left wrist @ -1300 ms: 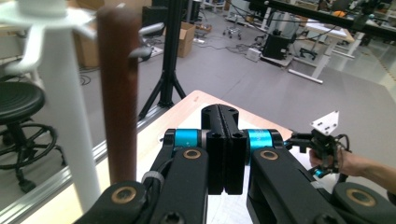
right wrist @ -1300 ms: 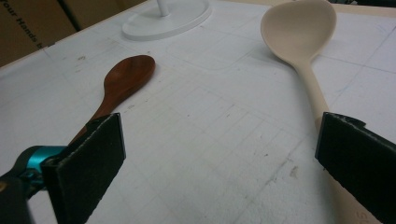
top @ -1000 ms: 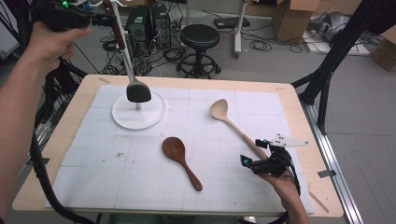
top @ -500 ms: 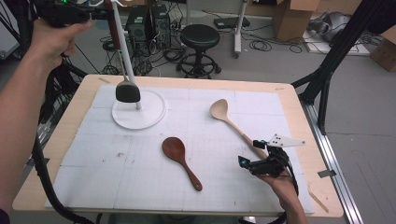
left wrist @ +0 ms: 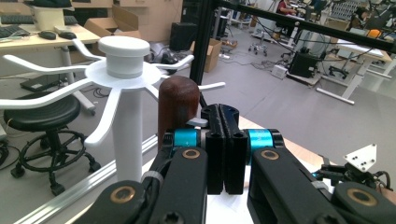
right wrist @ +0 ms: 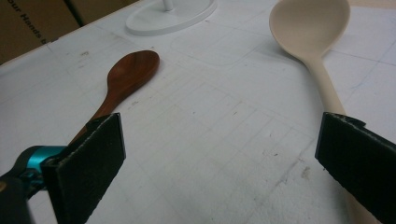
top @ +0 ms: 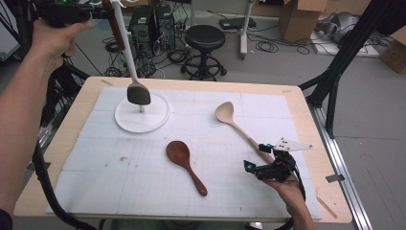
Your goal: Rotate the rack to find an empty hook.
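My left gripper (top: 111, 7) (left wrist: 224, 114) is raised at the back left, shut on a spatula by its brown wooden handle (left wrist: 178, 105). The spatula's dark head (top: 139, 93) hangs just over the round base (top: 158, 120) of a white hook stand. The stand's top with curved hooks (left wrist: 122, 63) is close beside the handle. Low at the front right, my right gripper (top: 255, 157) (right wrist: 224, 158) is open, with only bare mat between its pads. A pale wooden spoon (top: 225, 113) (right wrist: 310, 28) runs under its right jaw. A dark brown spoon (top: 178, 152) (right wrist: 128, 70) lies mid-table.
A white gridded mat (top: 95, 158) covers the wooden table (top: 306, 115). Behind the table are a black stool (top: 205, 40), computer towers, cables and cardboard boxes. A black frame leg (top: 335, 81) stands off the right edge.
The spatula's head swung left off the stand's post, then came back right over the base. The left hand shifted slightly. The right gripper kept still.
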`<act>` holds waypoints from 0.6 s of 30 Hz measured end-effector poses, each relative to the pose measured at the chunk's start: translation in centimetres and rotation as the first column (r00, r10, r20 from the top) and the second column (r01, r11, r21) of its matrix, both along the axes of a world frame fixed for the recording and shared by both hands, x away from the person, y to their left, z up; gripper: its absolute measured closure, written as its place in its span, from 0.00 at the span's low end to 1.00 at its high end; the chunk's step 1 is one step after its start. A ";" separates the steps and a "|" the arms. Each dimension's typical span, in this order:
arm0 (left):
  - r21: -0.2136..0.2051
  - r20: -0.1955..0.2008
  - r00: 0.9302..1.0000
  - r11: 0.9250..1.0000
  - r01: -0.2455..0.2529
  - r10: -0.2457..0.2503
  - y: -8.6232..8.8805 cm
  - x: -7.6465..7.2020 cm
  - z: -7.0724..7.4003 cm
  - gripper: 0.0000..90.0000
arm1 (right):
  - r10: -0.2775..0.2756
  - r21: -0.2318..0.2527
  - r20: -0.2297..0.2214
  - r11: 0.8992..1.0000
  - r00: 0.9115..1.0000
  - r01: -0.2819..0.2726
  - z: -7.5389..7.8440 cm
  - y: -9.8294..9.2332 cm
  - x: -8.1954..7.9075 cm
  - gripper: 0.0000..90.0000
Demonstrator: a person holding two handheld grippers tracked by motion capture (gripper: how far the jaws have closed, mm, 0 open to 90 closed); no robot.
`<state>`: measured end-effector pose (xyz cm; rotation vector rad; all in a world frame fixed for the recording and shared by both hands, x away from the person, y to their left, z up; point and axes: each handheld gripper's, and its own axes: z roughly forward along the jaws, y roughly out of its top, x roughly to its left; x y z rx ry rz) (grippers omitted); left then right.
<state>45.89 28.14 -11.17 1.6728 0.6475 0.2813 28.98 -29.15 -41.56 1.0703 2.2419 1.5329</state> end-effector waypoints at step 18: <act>-0.020 -0.016 0.998 0.998 -0.064 0.064 2.4 0.3 -0.1 0.98 | 0.001 0.008 -0.004 1.000 1.000 -0.001 0.0 0.1 0.1 0.01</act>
